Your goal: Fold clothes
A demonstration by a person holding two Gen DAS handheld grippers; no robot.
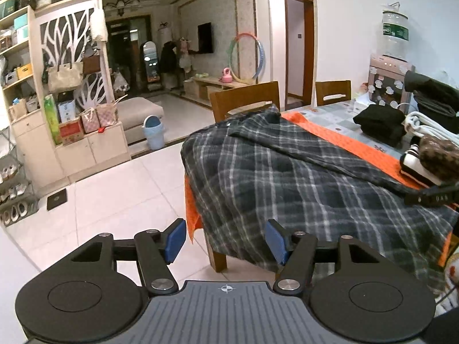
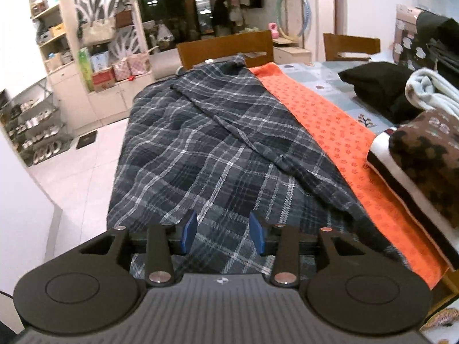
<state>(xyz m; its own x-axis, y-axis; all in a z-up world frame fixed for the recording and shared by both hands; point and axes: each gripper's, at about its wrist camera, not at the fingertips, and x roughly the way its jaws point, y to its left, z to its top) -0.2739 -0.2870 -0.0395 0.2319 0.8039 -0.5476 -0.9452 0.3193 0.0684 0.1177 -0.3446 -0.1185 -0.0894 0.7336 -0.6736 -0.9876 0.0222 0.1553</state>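
nearest the cameras, the left tongs stand wide apart and hold nothing, off the near left corner of the surface. the right tongs gape just above the near hem of the plaid shirt, also with nothing between them. the shirt lies spread along the left side of the surface on an orange mat, its left edge hanging over the side, one sleeve laid slantwise across the body. so i judge it partly arranged, not yet a compact fold. to the right sit folded pieces: a brown patterned one, a white one, a black one. farther off, the water bottle bears a green label, too small to read.
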